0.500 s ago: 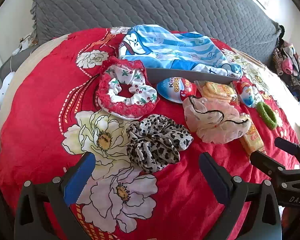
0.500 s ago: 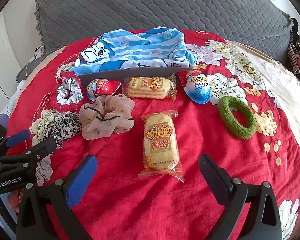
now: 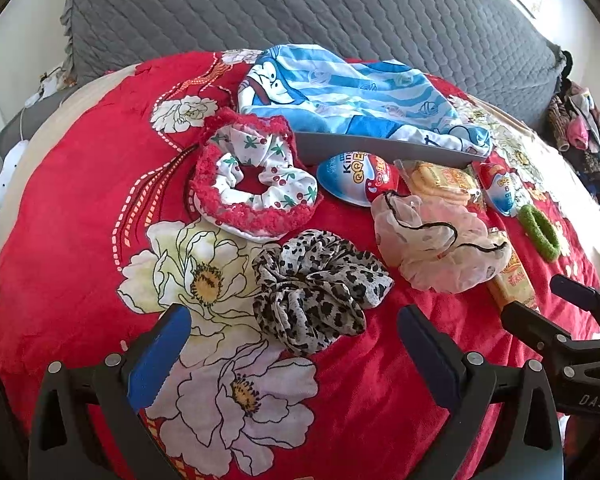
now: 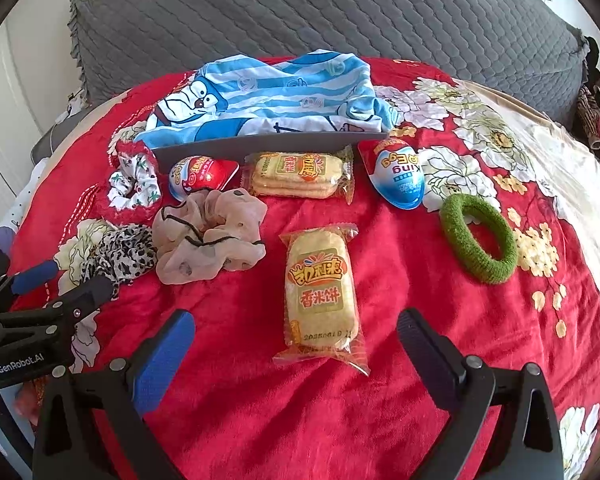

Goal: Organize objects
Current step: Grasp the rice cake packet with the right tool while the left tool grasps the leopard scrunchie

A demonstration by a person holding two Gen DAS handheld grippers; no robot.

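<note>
On the red floral blanket (image 4: 380, 408), the left gripper (image 3: 292, 340) hangs with jaws spread and empty over the leopard scrunchie (image 3: 316, 288). Far left lies the cherry-print scrunchie (image 3: 252, 184), then the beige scrunchie (image 4: 208, 236). The right gripper (image 4: 296, 344), jaws also spread wide, holds nothing, the near rice cracker pack (image 4: 320, 296) between its fingers. The green hair ring (image 4: 478, 238) lies right.

The left gripper (image 4: 66, 286) body reads "GenRobot.AI"; the right gripper (image 3: 548, 302), "DAS"; beside the grey divider (image 4: 272, 144), an egg (image 4: 400, 178) reads "King".
</note>
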